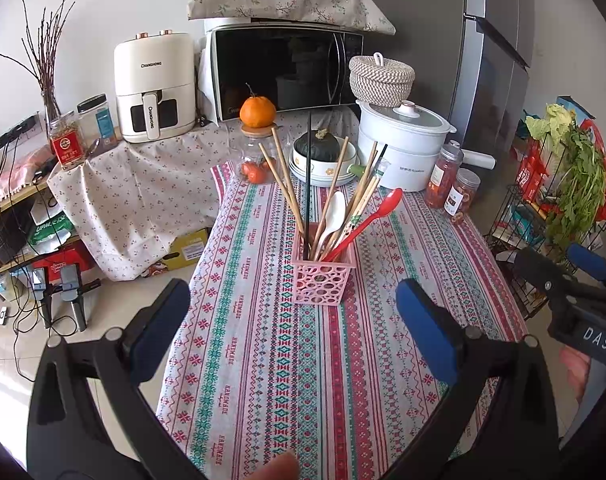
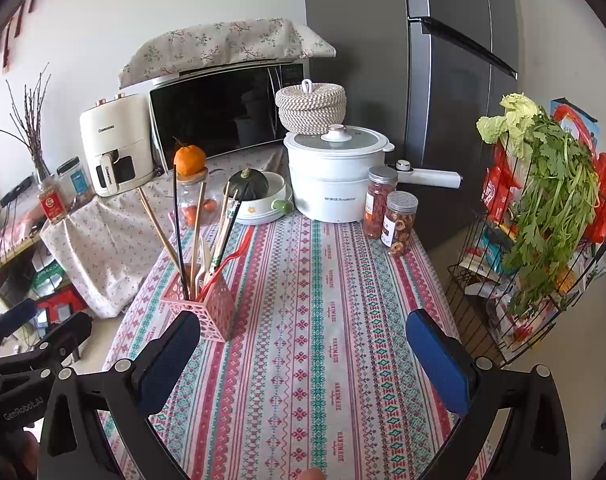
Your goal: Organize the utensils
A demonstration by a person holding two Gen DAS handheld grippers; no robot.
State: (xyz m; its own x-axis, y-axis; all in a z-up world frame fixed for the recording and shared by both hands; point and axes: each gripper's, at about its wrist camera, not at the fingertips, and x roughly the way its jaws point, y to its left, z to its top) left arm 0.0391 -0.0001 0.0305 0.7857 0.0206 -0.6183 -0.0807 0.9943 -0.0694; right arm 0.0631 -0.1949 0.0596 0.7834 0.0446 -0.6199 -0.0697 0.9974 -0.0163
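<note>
Pink basket [image 1: 321,282] hides utensil ends; both jaws spread, empty.

the left gripper [image 1: 293,320] has two black arms with round silver screws and thick blue pads [image 1: 427,332] on the fingers. the right gripper [image 2: 303,354] looks the same. at the right edge of the left view, white letters "das" show on its black body.

Both wrist cams forward, sharing tablecloth [image 1: 271,360].
</note>
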